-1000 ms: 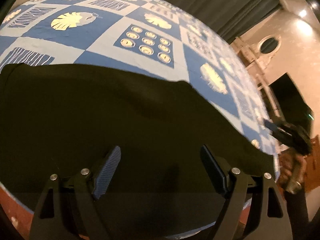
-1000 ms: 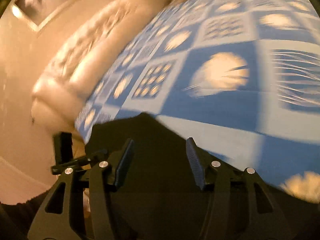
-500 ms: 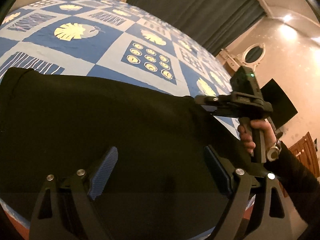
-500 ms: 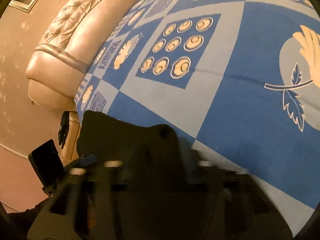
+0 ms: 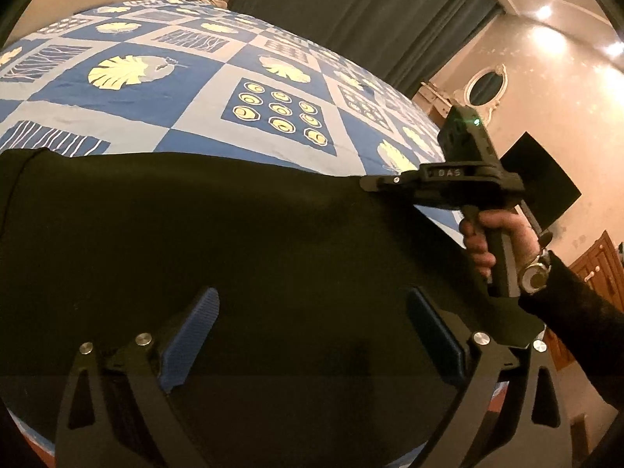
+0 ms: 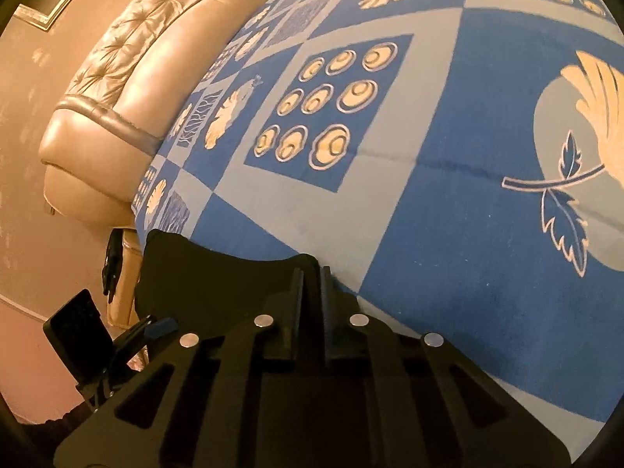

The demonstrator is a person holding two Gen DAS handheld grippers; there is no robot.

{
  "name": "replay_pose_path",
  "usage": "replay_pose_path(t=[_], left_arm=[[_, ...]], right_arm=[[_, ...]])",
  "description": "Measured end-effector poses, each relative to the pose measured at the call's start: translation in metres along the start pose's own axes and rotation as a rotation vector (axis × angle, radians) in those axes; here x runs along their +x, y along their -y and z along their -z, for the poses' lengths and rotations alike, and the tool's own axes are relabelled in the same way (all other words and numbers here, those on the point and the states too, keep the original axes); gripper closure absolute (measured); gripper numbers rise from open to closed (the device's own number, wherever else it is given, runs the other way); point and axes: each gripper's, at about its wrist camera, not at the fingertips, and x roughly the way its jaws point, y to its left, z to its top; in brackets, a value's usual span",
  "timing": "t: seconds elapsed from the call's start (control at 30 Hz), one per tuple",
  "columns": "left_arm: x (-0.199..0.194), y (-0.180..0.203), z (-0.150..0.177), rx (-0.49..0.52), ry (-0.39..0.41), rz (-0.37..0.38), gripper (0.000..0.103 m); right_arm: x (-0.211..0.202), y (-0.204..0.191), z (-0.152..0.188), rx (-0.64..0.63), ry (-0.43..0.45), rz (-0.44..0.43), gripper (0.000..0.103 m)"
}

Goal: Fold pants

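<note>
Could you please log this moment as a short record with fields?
surface: bed with blue patterned bedspread
garment: dark pants spread flat on it
right gripper: shut on the pants' far edge
left gripper: jaws opening, above the pants, nothing between the pads
right hand: grips the handle, wears a watch
background: padded headboard, dark curtains

The pants point(image 5: 241, 234) are matt black cloth, smooth. The bed cover point(image 5: 202, 89) is printed woven cloth with a dull finish. Each tool point(image 5: 312, 335) is matt black plastic with ribbed blue pads point(image 5: 191, 335) and shiny metal pins. The headboard point(image 6: 128, 62) looks like glossy tufted leather.
</note>
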Motion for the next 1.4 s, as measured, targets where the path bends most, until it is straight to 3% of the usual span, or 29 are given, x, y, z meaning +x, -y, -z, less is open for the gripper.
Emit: replay_pose_path(t=[0.2, 0.27, 0.33, 0.5, 0.57, 0.6, 0.63, 0.67, 0.7, 0.8, 0.87, 0.9, 0.93, 1.0, 1.03, 1.2, 1.4], left_arm=[[0.004, 0.008, 0.003, 0.071, -0.012, -0.049, 0.007], [0.004, 0.008, 0.003, 0.074, -0.012, -0.046, 0.007], [0.004, 0.006, 0.002, 0.065, -0.010, -0.037, 0.007], [0.005, 0.006, 0.002, 0.066, -0.008, -0.043, 0.007], [0.006, 0.008, 0.002, 0.073, -0.007, -0.053, 0.007], [0.007, 0.008, 0.002, 0.076, -0.008, -0.057, 0.007], [0.007, 0.009, 0.002, 0.081, -0.010, -0.064, 0.007], [0.008, 0.009, 0.002, 0.084, -0.011, -0.070, 0.007], [0.009, 0.010, 0.002, 0.088, -0.014, -0.074, 0.007], [0.011, 0.010, 0.001, 0.099, -0.020, -0.085, 0.007], [0.012, 0.011, 0.001, 0.109, -0.023, -0.091, 0.007], [0.012, 0.011, 0.002, 0.114, -0.027, -0.094, 0.007], [0.012, 0.012, 0.002, 0.122, -0.032, -0.098, 0.007], [0.014, 0.014, 0.002, 0.139, -0.044, -0.106, 0.007], [0.015, 0.014, 0.002, 0.149, -0.050, -0.113, 0.007], [0.021, 0.021, 0.002, 0.192, -0.087, -0.157, 0.006], [0.026, 0.030, 0.002, 0.243, -0.119, -0.225, 0.006]], right_arm=[[-0.020, 0.019, -0.001, 0.086, 0.077, -0.054, 0.088], [-0.033, 0.024, 0.002, 0.092, 0.081, -0.083, 0.077], [-0.051, 0.027, 0.010, 0.046, 0.063, -0.043, 0.051], [-0.083, 0.039, 0.039, -0.056, -0.048, 0.058, 0.038], [-0.090, 0.043, 0.046, -0.070, -0.056, 0.083, 0.038], [-0.094, 0.044, 0.051, -0.087, -0.055, 0.108, 0.043], [-0.094, 0.044, 0.053, -0.099, -0.054, 0.126, 0.067], [-0.092, 0.044, 0.056, -0.116, -0.061, 0.163, 0.076], [-0.091, 0.046, 0.058, -0.113, -0.063, 0.178, 0.079], [-0.098, 0.056, 0.057, -0.083, 0.016, 0.259, 0.095], [-0.113, 0.075, 0.055, 0.034, 0.104, 0.254, 0.094], [-0.119, 0.079, 0.056, 0.064, 0.130, 0.250, 0.086], [-0.130, 0.083, 0.059, 0.100, 0.174, 0.253, 0.069], [-0.150, 0.085, 0.068, 0.145, 0.241, 0.264, 0.047], [-0.165, 0.085, 0.077, 0.175, 0.285, 0.237, 0.043], [-0.240, 0.092, 0.147, 0.294, 0.438, 0.116, 0.036], [-0.331, 0.118, 0.242, 0.429, 0.565, 0.204, 0.034]])
